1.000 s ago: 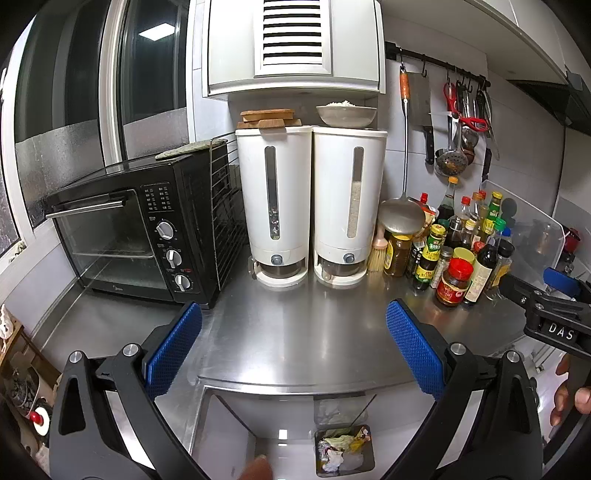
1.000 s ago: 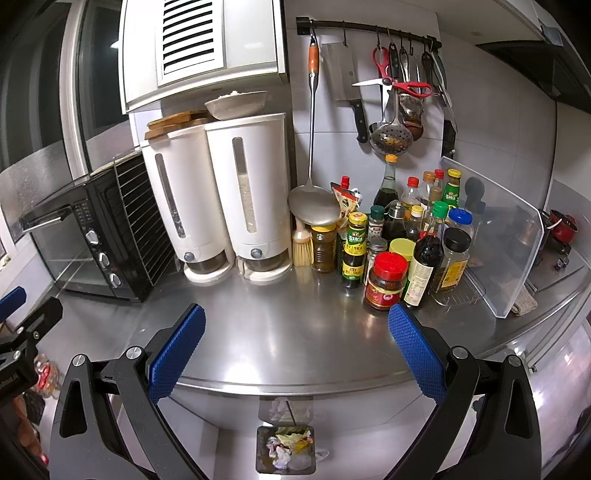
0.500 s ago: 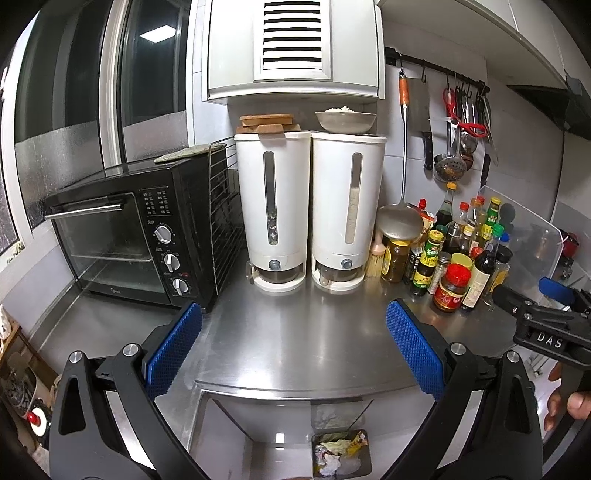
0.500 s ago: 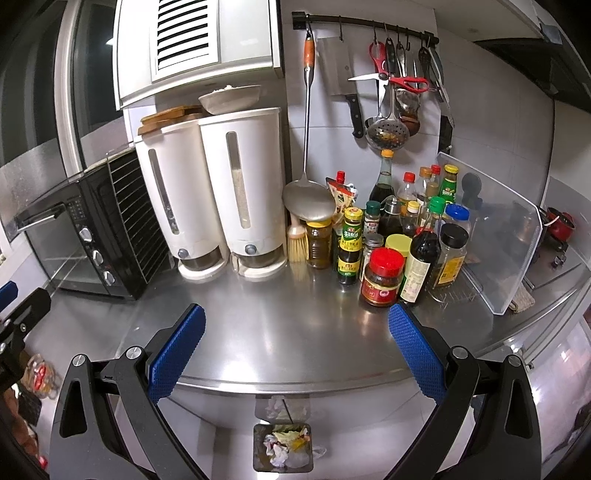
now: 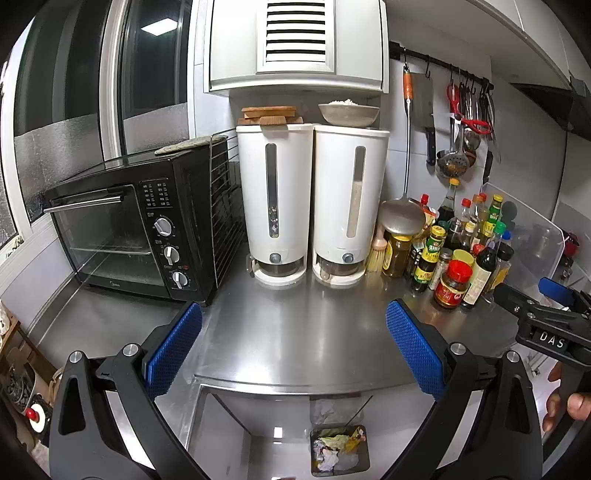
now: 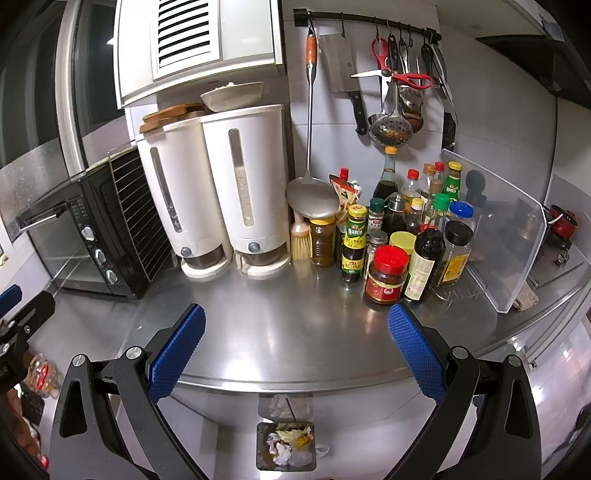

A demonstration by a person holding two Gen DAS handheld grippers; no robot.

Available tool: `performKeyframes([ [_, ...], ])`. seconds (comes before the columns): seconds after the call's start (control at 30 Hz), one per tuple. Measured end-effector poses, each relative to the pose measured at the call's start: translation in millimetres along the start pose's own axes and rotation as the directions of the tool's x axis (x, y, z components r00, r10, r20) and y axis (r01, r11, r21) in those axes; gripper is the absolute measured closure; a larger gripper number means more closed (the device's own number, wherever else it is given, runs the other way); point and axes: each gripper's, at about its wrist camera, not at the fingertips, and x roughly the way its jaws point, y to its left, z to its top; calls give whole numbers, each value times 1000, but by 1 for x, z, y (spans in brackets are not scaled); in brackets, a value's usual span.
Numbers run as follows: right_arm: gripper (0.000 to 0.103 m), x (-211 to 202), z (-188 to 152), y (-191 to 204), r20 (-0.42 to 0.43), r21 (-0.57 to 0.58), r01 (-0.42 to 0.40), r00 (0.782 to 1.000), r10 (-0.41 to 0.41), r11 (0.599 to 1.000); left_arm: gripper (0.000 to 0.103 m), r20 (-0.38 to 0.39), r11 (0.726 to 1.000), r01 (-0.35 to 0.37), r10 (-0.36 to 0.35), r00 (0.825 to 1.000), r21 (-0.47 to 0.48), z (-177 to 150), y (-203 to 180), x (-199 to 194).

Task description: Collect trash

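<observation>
Brushed-steel counter [image 5: 295,332]; both grippers' ribbed blue fingers [image 5: 173,347] [image 6: 417,350] spread empty above crumpled-paper bin [image 6: 286,445].

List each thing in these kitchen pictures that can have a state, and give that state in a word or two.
Left tongs: open, empty.
Right tongs: open, empty.
Trash bin: uncovered, trash inside.
Toaster oven: door shut.
Red-lidded jar: capped, upright.
Bowl: holding something white, on a dispenser.

1. This is a home kitchen: a steel counter [image 5: 295,332] carries a black toaster oven [image 5: 129,236] and two white grain dispensers [image 5: 314,199].
2. Sauce bottles [image 6: 406,236] stand crowded; a cleaver [image 6: 345,79], scissors [image 6: 400,75] and ladles, probably, hang on a wall rail [image 6: 369,22].
</observation>
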Motion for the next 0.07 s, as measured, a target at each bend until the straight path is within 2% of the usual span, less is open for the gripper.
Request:
performKeyframes([
  [0.07,3,0,0,0,1,-2,0,1000,0,1000,8,-8,1000,2,-2,1000,-4,-1,1,2],
])
